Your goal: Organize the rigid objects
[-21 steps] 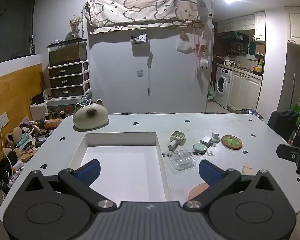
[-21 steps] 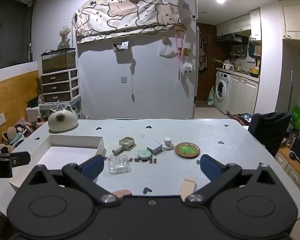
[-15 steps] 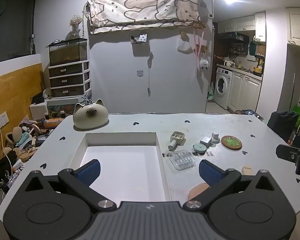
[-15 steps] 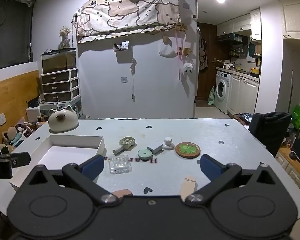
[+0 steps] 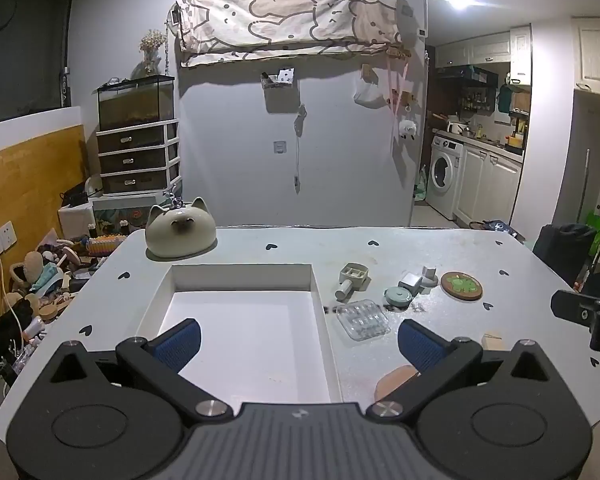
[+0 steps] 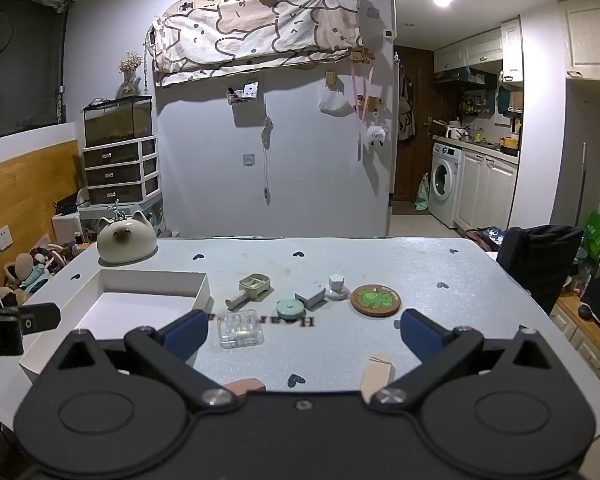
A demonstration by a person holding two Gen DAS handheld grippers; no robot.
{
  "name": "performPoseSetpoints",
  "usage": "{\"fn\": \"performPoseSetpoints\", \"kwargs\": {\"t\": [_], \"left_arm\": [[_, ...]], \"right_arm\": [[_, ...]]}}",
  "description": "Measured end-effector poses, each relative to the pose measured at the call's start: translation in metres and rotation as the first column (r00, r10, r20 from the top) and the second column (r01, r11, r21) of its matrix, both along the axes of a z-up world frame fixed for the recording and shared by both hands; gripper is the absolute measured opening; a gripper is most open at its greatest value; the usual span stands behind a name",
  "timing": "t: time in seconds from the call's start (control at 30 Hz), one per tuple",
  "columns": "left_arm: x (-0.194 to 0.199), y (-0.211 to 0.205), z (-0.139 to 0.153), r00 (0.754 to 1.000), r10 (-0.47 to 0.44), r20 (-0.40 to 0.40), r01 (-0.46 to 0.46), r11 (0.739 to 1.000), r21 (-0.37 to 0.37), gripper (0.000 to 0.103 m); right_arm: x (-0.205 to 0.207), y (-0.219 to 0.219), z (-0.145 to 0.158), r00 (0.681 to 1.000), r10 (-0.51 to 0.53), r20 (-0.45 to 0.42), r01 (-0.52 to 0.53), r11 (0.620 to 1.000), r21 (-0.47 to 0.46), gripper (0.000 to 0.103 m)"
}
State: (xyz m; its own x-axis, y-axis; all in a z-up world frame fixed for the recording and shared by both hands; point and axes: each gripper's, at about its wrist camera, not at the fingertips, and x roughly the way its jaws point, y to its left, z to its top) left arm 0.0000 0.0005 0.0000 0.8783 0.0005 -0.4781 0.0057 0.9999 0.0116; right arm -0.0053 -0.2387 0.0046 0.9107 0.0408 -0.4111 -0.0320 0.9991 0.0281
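Table (image 5: 440, 248) of pale speckled finish carries a white open box (image 5: 242, 276), which fills the lower centre of the left wrist view and sits at centre left in the right wrist view (image 6: 204, 284).

Left gripper (image 5: 298, 340) hovers above the near end of the box, jaws spread wide, nothing between the blue pads (image 5: 180, 340). Right gripper (image 6: 304, 330) hovers above the near table edge, jaws likewise spread wide and holding nothing.

Loose items lie right of the box, in the middle of the right wrist view:
- Clear plastic tray (image 6: 241, 329), nearest the box, flat on the table.
- Beige handled container (image 6: 251, 287), farther back, handle pointing toward the lower left of the frame.
- Green round lid (image 6: 290, 308), just beside a grey block (image 6: 310, 295).
- White knob (image 6: 336, 287) behind the block, touching or nearly touching it; which cannot be told.
- Round brown coaster with green figure (image 6: 376, 300), rightmost of the group.
- Pale wooden piece (image 6: 378, 372) and a pinkish wooden piece (image 6: 244, 386) at the near edge, both partly hidden by the right gripper body.

Cat-shaped ceramic pot (image 5: 180, 232) stands beyond the far left corner of the box, apart from it.
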Motion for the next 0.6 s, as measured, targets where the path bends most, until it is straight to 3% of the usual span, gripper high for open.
{"fn": "performPoseSetpoints", "kwargs": {"t": [0.6], "left_arm": [[0.0000,0.0006,0.0000,1.000,0.000,0.000,0.000,1.000,-0.005,0.103]], "right_arm": [[-0.0003,0.0011,0.0003,1.000,0.000,0.002,0.000,1.000,-0.002,0.103]]}}
